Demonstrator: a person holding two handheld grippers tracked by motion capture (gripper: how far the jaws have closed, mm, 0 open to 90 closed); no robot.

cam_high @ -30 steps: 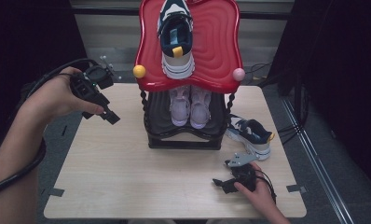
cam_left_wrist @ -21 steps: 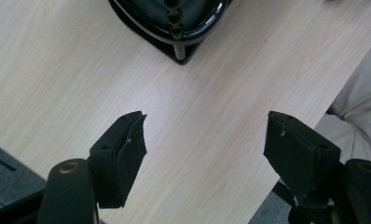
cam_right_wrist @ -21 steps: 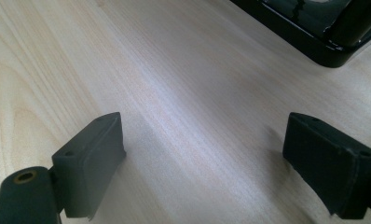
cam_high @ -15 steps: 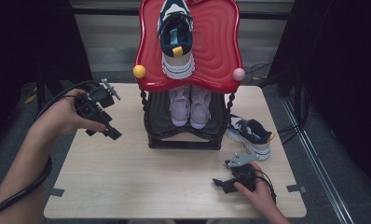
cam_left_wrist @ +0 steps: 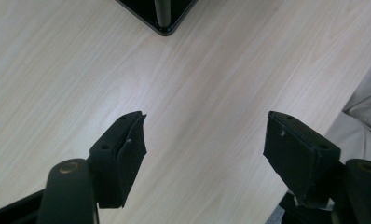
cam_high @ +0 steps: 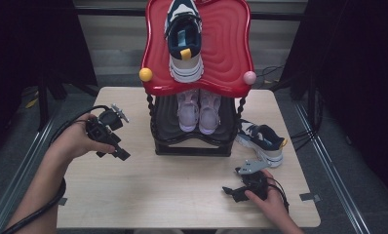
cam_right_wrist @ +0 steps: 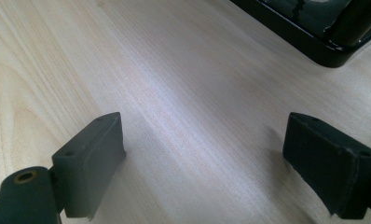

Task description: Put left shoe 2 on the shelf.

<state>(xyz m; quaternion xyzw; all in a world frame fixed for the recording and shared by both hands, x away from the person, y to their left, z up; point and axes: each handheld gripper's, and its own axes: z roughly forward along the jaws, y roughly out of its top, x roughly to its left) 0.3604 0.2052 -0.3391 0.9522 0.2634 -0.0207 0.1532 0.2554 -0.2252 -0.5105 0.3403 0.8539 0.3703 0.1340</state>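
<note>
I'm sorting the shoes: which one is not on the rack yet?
The navy and white sneaker lying on the table right of the rack; its match sits on the red top, the pink pair on the lower shelf.

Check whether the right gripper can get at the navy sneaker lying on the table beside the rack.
Probably yes. The right gripper rests on the table, jaws open and empty, and the navy sneaker lies just beyond it at the rack's right foot. Bare wood lies between; the gripper points away, so it must turn.
</note>
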